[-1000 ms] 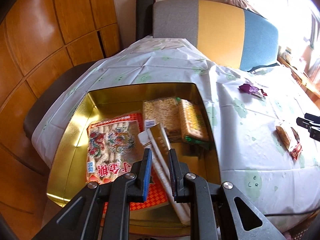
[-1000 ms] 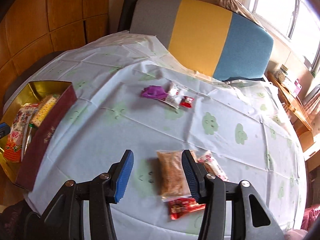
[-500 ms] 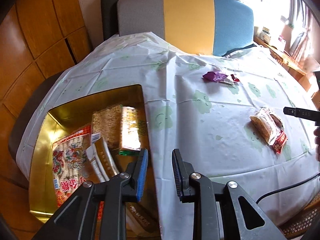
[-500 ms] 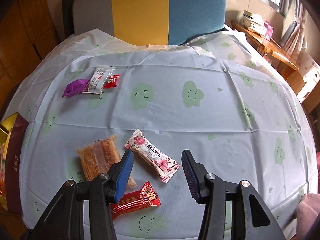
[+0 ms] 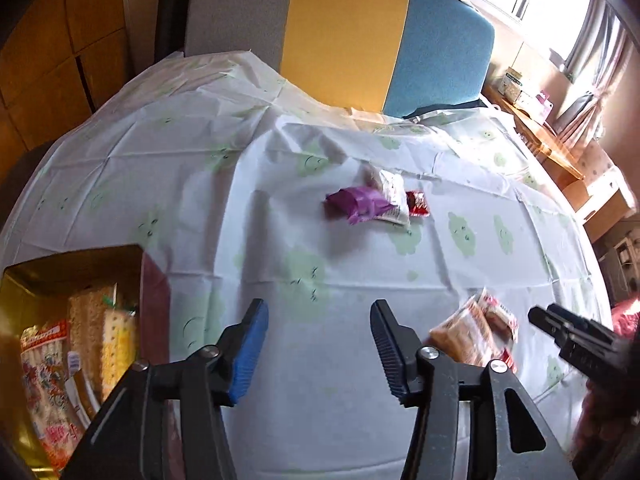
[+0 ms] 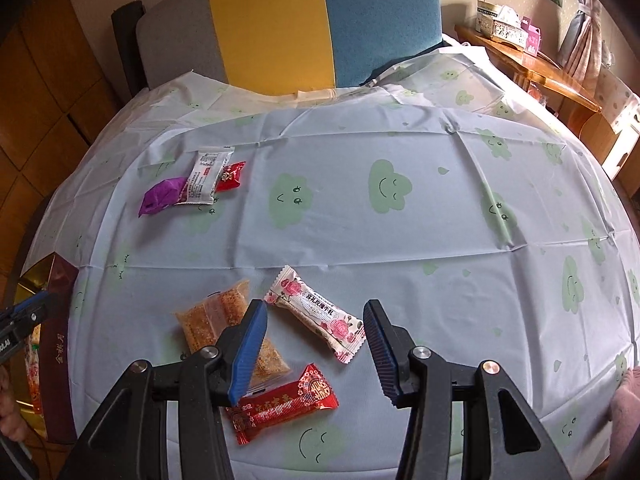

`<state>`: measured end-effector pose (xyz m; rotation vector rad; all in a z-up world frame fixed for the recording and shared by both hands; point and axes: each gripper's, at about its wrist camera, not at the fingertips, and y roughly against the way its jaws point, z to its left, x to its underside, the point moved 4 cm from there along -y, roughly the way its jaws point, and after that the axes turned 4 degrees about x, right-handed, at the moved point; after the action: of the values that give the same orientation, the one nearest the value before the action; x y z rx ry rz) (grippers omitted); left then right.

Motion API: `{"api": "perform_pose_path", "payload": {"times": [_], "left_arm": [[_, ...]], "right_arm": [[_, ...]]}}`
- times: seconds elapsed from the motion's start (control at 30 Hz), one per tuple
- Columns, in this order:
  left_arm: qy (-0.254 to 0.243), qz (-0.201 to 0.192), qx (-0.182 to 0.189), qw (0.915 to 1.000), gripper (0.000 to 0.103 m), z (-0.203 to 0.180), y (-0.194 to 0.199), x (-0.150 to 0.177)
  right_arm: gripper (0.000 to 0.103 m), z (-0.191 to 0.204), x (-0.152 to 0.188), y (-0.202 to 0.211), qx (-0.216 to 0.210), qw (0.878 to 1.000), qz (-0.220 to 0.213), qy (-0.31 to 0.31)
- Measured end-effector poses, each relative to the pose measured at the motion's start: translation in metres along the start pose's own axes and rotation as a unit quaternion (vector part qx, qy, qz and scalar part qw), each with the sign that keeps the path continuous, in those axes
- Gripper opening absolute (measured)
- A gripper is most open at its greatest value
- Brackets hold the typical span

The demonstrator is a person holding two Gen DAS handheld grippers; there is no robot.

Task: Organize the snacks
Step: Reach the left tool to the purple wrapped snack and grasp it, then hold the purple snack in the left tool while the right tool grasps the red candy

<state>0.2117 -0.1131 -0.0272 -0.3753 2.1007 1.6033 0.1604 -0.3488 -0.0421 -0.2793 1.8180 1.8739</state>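
Observation:
A gold tin (image 5: 154, 300) at the table's left edge holds several snack packs (image 5: 100, 332); its dark red wall also shows in the right wrist view (image 6: 58, 344). My left gripper (image 5: 316, 344) is open and empty over bare cloth to the right of the tin. My right gripper (image 6: 314, 346) is open and empty, low over a white rose-print bar (image 6: 320, 314), with a brown crispy pack (image 6: 224, 328) under its left finger and a red pack (image 6: 284, 404) below. Farther off lie a purple pack (image 6: 160, 196), a white pack (image 6: 206, 176) and a small red pack (image 6: 230, 176).
A cloud-print tablecloth (image 6: 400, 220) covers the round table. A grey, yellow and blue chair back (image 6: 304, 24) stands at the far side. A wooden side table (image 6: 532, 68) with boxes is at the right. Wood panelling is on the left.
My left gripper let go of the long pack in the tin, swung right over the cloth and opened wider. My right gripper shifted from the brown pack to over the rose-print bar.

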Motion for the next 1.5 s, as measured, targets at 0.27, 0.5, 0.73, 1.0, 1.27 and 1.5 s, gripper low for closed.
{"api": "perform_pose_path", "payload": {"times": [0.27,0.5,0.73,1.0,1.27,1.5], "left_arm": [[0.030,0.018,0.010,0.9993,0.062,-0.014,-0.062,-0.061],[0.069,0.050,0.002,0.9963,0.066,-0.013,-0.122,-0.090],[0.031,0.042,-0.002,0.9986,0.040,-0.014,-0.143,-0.084],[-0.023,0.014,-0.038,0.9989,0.038,-0.006,-0.115,-0.054],[-0.058,-0.012,-0.057,0.9966,0.038,0.003,-0.061,0.008],[-0.053,-0.022,-0.066,0.9962,0.038,0.009,-0.032,0.052]], "right_arm": [[0.051,0.003,0.001,0.000,-0.010,1.000,0.007,0.001],[0.051,0.002,0.000,-0.004,-0.014,1.000,0.016,0.000],[0.051,0.002,-0.001,-0.009,-0.014,1.000,0.024,0.001],[0.051,0.002,-0.004,-0.010,-0.020,1.000,0.023,-0.001],[0.051,-0.001,-0.003,-0.009,-0.006,1.000,0.020,-0.001],[0.051,-0.003,-0.001,-0.009,0.009,1.000,0.018,0.002]]}}
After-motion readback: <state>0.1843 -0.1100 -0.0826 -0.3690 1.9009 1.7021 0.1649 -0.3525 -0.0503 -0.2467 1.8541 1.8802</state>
